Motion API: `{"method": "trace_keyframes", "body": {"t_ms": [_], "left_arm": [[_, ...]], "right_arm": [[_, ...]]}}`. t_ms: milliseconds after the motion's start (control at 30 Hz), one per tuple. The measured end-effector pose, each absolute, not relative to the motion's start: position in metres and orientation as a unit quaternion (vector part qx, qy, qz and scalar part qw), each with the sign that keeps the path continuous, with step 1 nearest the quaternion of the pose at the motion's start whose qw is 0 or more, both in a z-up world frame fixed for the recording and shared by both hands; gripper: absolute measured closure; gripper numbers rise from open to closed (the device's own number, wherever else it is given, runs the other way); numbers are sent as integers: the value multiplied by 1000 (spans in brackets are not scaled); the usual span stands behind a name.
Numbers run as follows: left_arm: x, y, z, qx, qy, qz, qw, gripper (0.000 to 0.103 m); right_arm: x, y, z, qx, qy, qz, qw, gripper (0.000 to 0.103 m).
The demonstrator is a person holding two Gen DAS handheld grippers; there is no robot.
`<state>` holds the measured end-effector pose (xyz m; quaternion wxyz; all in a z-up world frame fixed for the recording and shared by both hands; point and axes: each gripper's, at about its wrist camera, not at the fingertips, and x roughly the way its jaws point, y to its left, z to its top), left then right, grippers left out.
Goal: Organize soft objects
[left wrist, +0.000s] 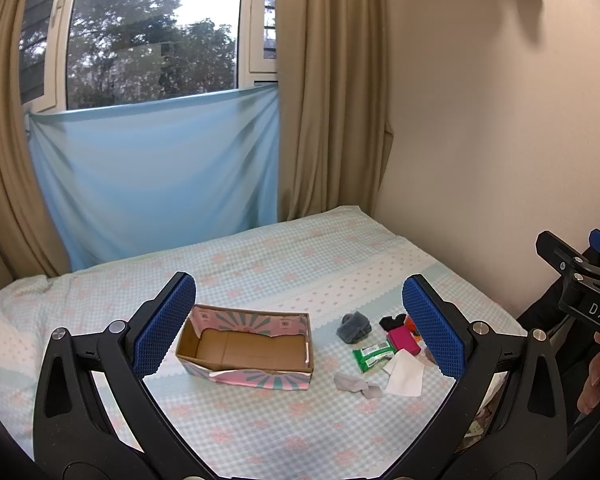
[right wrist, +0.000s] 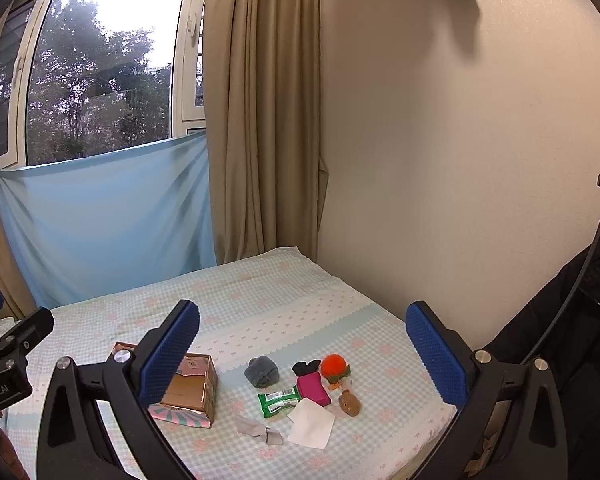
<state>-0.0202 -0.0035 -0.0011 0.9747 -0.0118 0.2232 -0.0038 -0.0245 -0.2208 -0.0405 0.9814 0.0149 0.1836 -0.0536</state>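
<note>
Left gripper (left wrist: 298,328) jaws wide, empty, held up off the bed (left wrist: 284,264). Right gripper (right wrist: 302,354) same: spread wide, nothing in it, also high. Neither touches anything.

Step in hand looks like the first pick, nothing grabbed yet. Soft items lie in 1 loose cluster ahead of and below the right gripper: grey sock ball (right wrist: 261,371), black cloth piece (right wrist: 305,367), orange fuzzy toy (right wrist: 333,366), magenta block (right wrist: 313,389), green packet (right wrist: 279,401), brown plush (right wrist: 349,403), white tissue (right wrist: 311,423), pale grey sock (right wrist: 258,429). Several touch or overlap; the tissue sits just beside the packet.

To do it well: start with the sock ball, it stands apart on the box side of the cluster. Come down from above, jaws straddling it, close gently since it will squash. Thin flat pieces need a pinch at an edge or fold.

Cardboard box (left wrist: 246,350) sits ahead of the left gripper, just beside its left finger in view, open top, bare brown floor, 0 items inside. Cluster lies to its right, close by.
</note>
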Motion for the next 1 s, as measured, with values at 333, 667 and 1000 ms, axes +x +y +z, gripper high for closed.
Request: {"method": "trace_keyframes", "body": {"t_ms": [333, 667, 1000], "left_arm": [[-16, -4, -3, -12, 225, -8, 974, 1], [-15, -6, -4, -11, 226, -9, 974, 1], [-16, -8, -5, -11, 228, -3, 974, 1]], "right_arm": [[-23, -222, -41, 17, 185, -57, 981, 0], [-24, -220, -41, 17, 186, -57, 981, 0], [-21, -224, -40, 20, 188, -51, 981, 0]]}}
